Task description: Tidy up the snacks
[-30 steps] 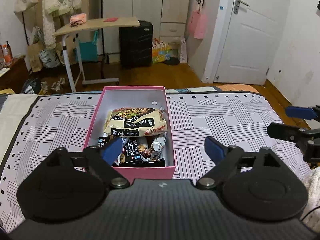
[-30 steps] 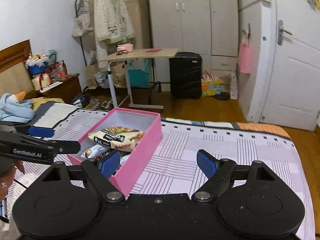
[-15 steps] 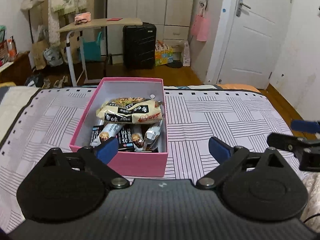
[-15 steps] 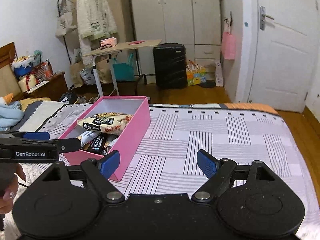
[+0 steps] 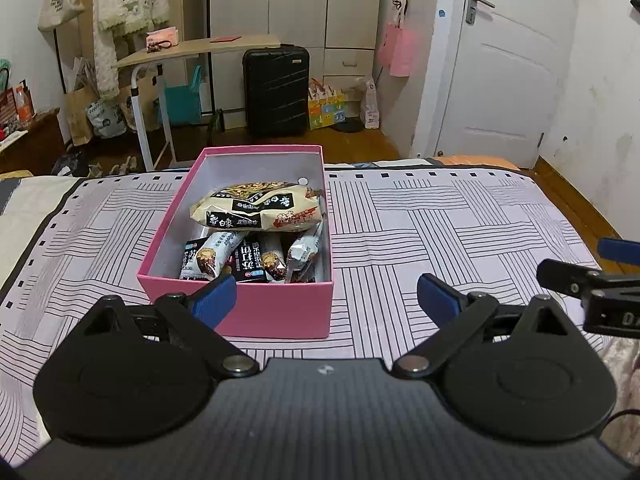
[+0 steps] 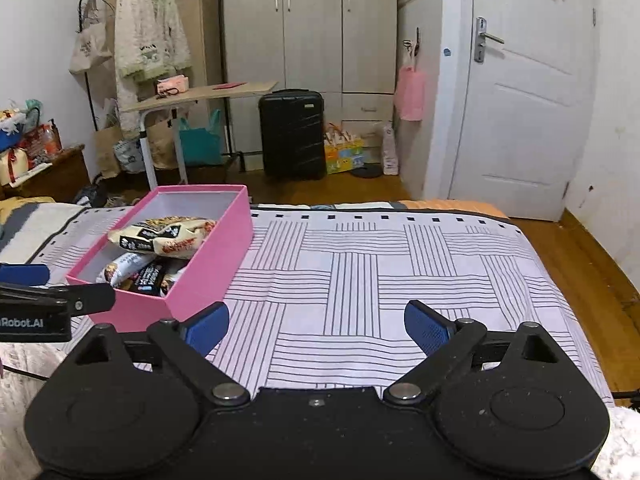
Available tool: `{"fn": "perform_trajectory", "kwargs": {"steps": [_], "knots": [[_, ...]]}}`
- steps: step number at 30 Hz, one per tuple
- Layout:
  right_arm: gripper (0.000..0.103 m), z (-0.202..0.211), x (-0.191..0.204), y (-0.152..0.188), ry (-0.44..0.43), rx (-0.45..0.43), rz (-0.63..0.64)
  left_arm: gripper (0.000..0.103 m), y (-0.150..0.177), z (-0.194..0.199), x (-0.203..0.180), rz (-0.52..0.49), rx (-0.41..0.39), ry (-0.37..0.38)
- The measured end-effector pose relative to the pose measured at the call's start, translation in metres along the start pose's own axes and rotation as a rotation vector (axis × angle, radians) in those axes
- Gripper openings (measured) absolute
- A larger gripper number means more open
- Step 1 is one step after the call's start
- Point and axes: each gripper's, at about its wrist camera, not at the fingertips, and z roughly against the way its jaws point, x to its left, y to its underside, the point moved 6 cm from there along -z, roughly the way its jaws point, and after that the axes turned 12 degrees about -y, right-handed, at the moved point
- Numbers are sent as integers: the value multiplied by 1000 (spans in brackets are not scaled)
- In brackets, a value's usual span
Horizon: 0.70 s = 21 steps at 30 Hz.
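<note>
A pink box (image 5: 276,312) (image 6: 208,264) stands on the striped bedspread. Inside lies a big beige noodle bag (image 5: 258,206) (image 6: 164,234) over several small wrapped snack bars (image 5: 240,260) (image 6: 138,274). My left gripper (image 5: 326,298) hangs open just short of the box's near wall, with nothing between its blue pads. To the right of the box my right gripper (image 6: 316,328) is over bare bedspread; its jaws are opening and hold nothing. Each gripper shows at the edge of the other's view: the right gripper (image 5: 588,276) and the left gripper (image 6: 48,296).
The bedspread (image 6: 380,264) ends at the bed's far edge, with wooden floor beyond. Further back stand a rolling side table (image 5: 200,46), a black suitcase (image 5: 276,92), a wardrobe and a white door (image 5: 504,64). A dresser with clutter sits at the far left.
Both grippers drew back and sank, so the pink box now lies further from them. The right gripper's pads stand wider apart and its view has swung to the right.
</note>
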Motion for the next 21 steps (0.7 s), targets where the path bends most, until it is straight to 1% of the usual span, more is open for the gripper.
{"fn": "perform_trajectory", "kwargs": {"steps": [4, 8, 13, 21], "knots": [[97, 4, -2, 3, 3, -7, -26, 98, 4, 7, -2, -12, -18, -22], [97, 9, 0, 8, 38, -2, 1, 98, 7, 12, -3, -26, -33, -41], [97, 13, 1, 11, 55, 4, 13, 98, 11, 18, -7, -34, -50, -39], [97, 15, 0, 14, 58, 24, -5, 98, 17, 19, -11, -37, -37, -39]]}}
